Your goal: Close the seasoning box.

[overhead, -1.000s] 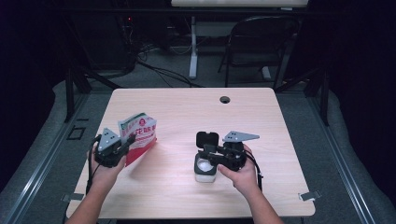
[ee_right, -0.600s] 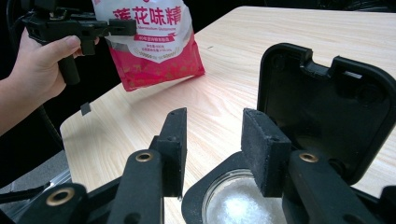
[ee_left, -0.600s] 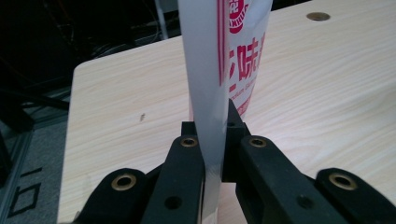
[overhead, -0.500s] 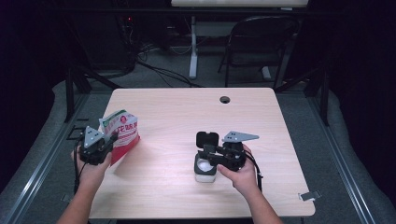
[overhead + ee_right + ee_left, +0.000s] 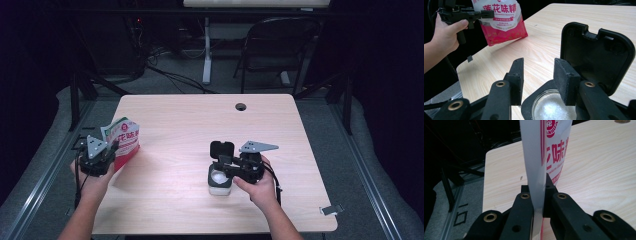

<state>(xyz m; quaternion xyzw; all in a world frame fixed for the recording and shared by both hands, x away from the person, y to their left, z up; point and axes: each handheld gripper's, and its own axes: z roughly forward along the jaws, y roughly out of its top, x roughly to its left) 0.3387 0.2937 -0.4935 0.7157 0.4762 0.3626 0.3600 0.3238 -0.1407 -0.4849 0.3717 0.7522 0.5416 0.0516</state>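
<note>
Looking down from the high view, the left gripper (image 5: 100,152) is holding a red-and-white seasoning bag (image 5: 123,141) at the left edge of the surface (image 5: 200,120), well apart from the white jar (image 5: 220,179), which is sitting near the middle with its black hinged lid (image 5: 222,149) standing open and the right gripper (image 5: 235,169) resting at it. Going by this, the filling seems done or paused, with the bag being carried aside; closing the lid and setting the bag down look like what is left. Turning to the left gripper view, the fingers (image 5: 524,202) are pinching the bag's (image 5: 544,150) white edge tight between them, the bag hanging upright over the wood. Moving to the right gripper view, the fingers (image 5: 565,80) are standing apart with nothing between them, poised just above the jar's mouth, where white crystals (image 5: 554,110) are lying inside; the lid (image 5: 596,55) is tilting back behind, and farther off the other hand (image 5: 445,35) is holding the bag (image 5: 501,21) lifted off the surface.
</note>
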